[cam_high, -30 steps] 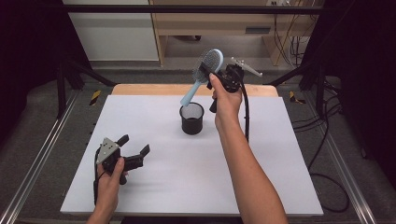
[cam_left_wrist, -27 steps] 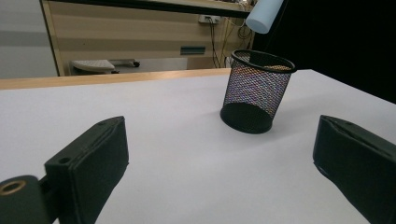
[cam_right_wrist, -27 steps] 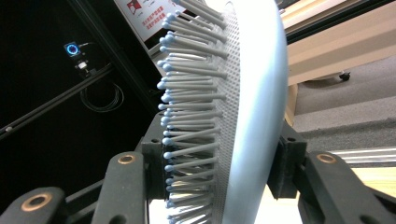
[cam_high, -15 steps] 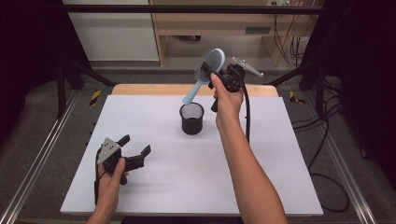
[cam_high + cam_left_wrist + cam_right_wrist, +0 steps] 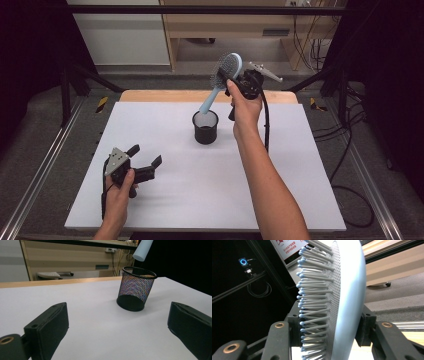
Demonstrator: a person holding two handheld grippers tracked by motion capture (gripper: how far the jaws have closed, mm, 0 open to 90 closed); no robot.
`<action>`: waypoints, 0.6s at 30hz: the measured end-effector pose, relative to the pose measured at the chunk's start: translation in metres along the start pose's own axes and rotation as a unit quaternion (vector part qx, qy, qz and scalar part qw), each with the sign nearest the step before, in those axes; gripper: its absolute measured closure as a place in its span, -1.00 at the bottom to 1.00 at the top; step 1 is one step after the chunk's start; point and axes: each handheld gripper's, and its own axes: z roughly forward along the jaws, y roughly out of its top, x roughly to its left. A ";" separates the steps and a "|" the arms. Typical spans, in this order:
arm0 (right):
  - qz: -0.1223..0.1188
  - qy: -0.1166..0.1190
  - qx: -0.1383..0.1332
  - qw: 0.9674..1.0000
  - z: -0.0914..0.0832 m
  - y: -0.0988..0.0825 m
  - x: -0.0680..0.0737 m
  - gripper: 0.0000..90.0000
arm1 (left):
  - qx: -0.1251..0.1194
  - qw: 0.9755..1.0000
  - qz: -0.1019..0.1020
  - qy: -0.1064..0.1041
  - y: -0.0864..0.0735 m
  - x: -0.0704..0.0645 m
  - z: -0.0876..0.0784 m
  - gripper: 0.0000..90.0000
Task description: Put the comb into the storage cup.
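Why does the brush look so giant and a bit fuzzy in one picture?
In the right gripper view the brush sits right against the camera, so it looks huge and soft; in the high view it is small and sharper; in the left gripper view the cup is crisp.

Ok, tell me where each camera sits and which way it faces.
High view: above the person's side, looking down on the white table; both forearms enter.
Left gripper view: on the left tool, facing the mesh cup between open jaws.
Right gripper view: on the right tool, clamping the hairbrush.
Shared: cup, brush handle.
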 end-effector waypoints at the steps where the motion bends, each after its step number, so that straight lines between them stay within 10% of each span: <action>1: 0.001 0.000 0.001 1.000 0.000 0.000 0.000 0.14 | 0.000 1.000 0.000 0.000 0.000 0.000 0.000 -0.92; 18: -0.014 -0.005 0.009 1.000 -0.003 0.000 0.001 0.14 | 0.000 1.000 0.002 0.000 0.000 -0.001 0.000 -0.92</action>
